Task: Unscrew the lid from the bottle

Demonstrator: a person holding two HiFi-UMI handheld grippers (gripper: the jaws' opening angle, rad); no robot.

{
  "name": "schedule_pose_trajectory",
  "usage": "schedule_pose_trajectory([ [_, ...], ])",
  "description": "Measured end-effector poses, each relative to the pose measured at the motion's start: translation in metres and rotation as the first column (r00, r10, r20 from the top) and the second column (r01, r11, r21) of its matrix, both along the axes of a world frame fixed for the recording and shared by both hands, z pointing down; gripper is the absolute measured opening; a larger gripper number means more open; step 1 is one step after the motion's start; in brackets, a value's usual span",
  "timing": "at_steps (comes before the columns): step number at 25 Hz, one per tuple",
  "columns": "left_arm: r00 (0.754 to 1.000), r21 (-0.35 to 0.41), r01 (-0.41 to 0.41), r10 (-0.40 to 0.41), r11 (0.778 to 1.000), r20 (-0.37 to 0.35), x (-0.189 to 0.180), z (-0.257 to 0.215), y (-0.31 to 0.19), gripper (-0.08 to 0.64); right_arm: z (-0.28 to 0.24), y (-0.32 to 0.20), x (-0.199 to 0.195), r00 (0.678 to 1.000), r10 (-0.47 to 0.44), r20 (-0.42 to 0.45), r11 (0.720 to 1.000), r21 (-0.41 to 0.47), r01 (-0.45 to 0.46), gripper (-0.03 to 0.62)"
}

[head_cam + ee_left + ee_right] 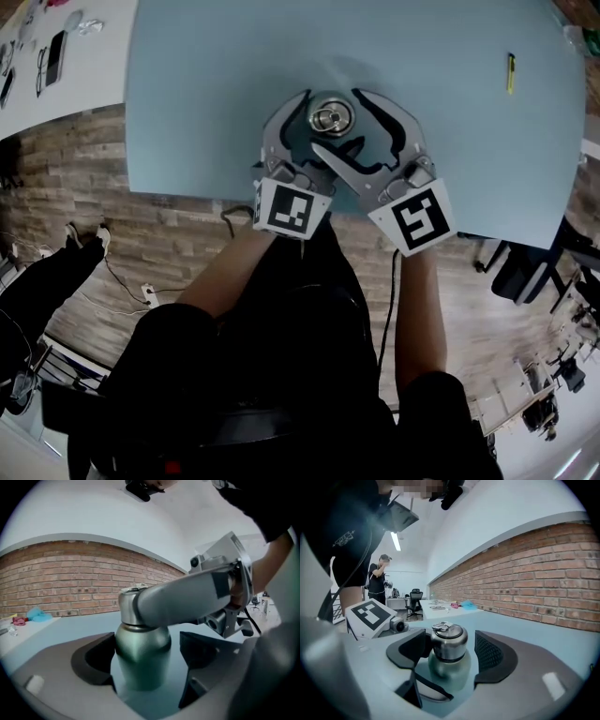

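Left gripper [147, 654]: jaws spread wide, flanking the bottle [140, 660] at its body, not squeezing it. Right gripper [450, 652]: jaws spread wide either side of the lid [449, 641]; lid on. Bottle upright, upper centre of head view, on the blue table [206, 84].

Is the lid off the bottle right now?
No, the silver lid sits screwed down on the neck of the green bottle in the right gripper view.
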State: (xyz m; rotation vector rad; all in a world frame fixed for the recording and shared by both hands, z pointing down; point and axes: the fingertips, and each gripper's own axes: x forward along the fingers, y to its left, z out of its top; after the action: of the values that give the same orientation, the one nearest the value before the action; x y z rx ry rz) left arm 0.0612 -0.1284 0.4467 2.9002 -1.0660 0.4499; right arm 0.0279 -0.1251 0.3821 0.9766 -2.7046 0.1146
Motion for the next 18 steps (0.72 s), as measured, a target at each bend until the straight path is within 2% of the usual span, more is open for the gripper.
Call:
schedule_pose_trajectory([
  [5,0.996,0.001,0.085,-0.085,0.996,-0.023,0.003,0.0,-0.005,0.416,0.01,0.003,-0.006,0.997,0.022,-0.078,1.0,-0.014,-0.023,0.298],
  [10,0.993,0.013,0.116,-0.116,0.993,-0.019,-0.001,0.002,-0.01,0.401,0.012,0.0,-0.006,0.996,0.05,-0.075,0.999,-0.008,-0.051,0.298],
  [18,0.994,0.029,0.109,-0.109,0.994,0.003,0.001,0.0,-0.01,0.365,0.017,0.001,-0.004,0.991,0.062,-0.116,0.998,-0.008,-0.063,0.288],
])
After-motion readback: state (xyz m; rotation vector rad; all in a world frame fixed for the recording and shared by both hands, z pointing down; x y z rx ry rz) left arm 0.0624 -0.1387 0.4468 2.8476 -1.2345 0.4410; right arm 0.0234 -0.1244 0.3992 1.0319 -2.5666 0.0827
